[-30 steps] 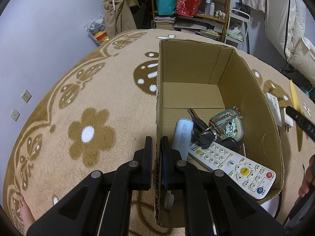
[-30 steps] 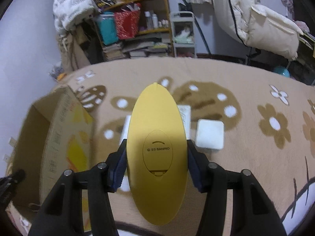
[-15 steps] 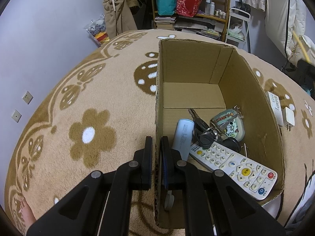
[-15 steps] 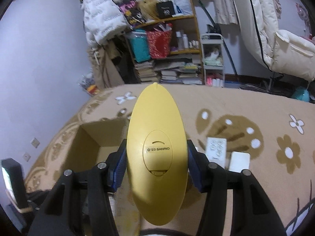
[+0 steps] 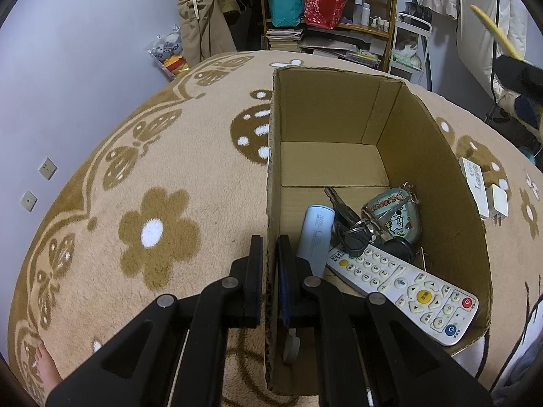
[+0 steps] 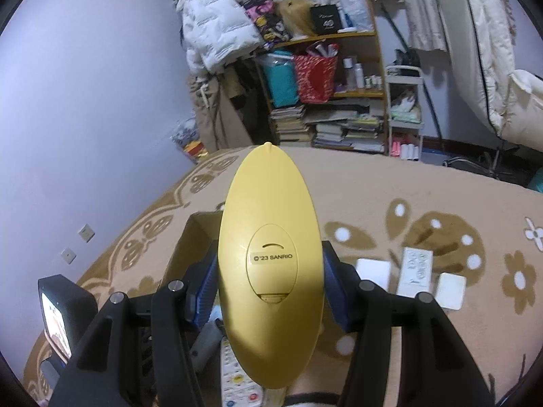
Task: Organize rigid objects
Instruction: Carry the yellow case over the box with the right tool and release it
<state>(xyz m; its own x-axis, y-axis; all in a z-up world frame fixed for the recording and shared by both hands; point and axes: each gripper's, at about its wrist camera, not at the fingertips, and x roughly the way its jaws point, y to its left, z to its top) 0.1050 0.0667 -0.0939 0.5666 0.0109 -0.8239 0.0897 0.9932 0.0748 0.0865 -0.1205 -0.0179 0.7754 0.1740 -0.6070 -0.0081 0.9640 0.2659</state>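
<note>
My left gripper (image 5: 270, 254) is shut on the left wall of an open cardboard box (image 5: 339, 112) standing on the carpet. Inside lie a white remote (image 5: 404, 285), a pale blue power bank (image 5: 317, 237), keys (image 5: 346, 217) and a teal keychain case (image 5: 395, 212). My right gripper (image 6: 269, 271) is shut on a flat yellow oval object (image 6: 269, 264) marked Sanrio, held above the box (image 6: 193, 237). Its yellow tip (image 5: 492, 30) shows at the top right of the left wrist view.
Flat white objects (image 6: 415, 268) lie on the flowered carpet (image 5: 152, 230) right of the box; two also show in the left wrist view (image 5: 475, 183). A cluttered bookshelf (image 6: 322, 101) and hanging clothes stand beyond the carpet. A bare foot (image 5: 45, 363) is at the lower left.
My right gripper has lifted the yellow object and carried it left, from beside the box to above it. My left gripper has stayed clamped on the box wall.
</note>
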